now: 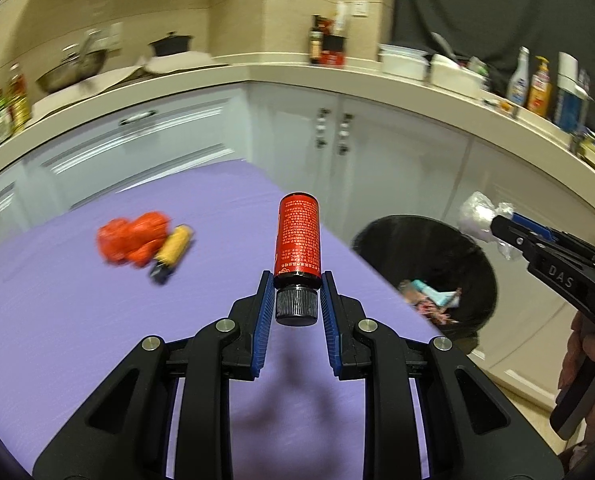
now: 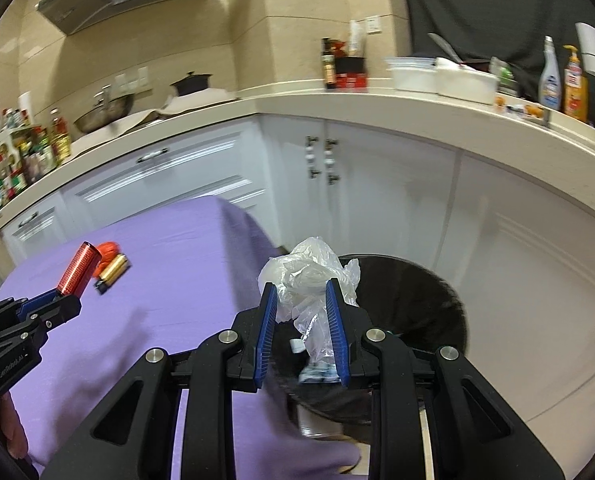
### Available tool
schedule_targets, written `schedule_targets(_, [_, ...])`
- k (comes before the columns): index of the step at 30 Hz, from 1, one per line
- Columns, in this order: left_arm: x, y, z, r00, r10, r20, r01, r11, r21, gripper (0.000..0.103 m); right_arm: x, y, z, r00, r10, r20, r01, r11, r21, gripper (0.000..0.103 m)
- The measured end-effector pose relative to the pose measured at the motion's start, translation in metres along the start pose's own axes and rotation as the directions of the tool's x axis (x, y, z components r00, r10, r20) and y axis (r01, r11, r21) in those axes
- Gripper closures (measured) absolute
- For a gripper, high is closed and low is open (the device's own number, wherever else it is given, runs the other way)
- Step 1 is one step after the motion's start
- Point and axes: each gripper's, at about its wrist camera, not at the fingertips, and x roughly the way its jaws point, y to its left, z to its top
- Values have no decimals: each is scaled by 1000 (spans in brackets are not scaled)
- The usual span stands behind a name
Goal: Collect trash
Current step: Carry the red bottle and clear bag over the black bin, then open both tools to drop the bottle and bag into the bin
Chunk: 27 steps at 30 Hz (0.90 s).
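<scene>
The letters "DAS" stand in raised black on the side of the right hand-held gripper, at the right edge of the left wrist view. At the lower left of the right wrist view, small white letters sit on the black body of the left hand-held gripper; they look like "GenRobot.AI". The red bottle has a label full of tiny print, too small to read.

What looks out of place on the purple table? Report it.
Two leftovers lie toppled together on the purple tablecloth: a crumpled red plastic wrapper and a small yellow bottle with a black cap on its side, apparently touching. Nothing looks spilled.
</scene>
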Motion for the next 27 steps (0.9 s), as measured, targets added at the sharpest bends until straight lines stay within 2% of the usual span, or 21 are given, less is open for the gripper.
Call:
schedule_targets(12, [43, -75, 18, 995, -104, -8, 104, 987, 124, 80, 19, -47, -4, 998, -65, -11, 66, 996, 64, 77])
schedule_targets(24, [91, -105, 23, 993, -111, -49, 118, 978, 170, 80, 49, -72, -8, 995, -95, -31, 98, 990, 104, 77])
schedule_targets(25, [94, -107, 24, 992, -110, -55, 118, 978, 173, 80, 53, -73, -9, 995, -95, -33, 98, 989, 108, 74])
schedule_targets(27, [104, -110, 23, 992, -103, -69, 113, 978, 173, 74, 59, -75, -11, 994, -102, -35, 106, 987, 117, 62])
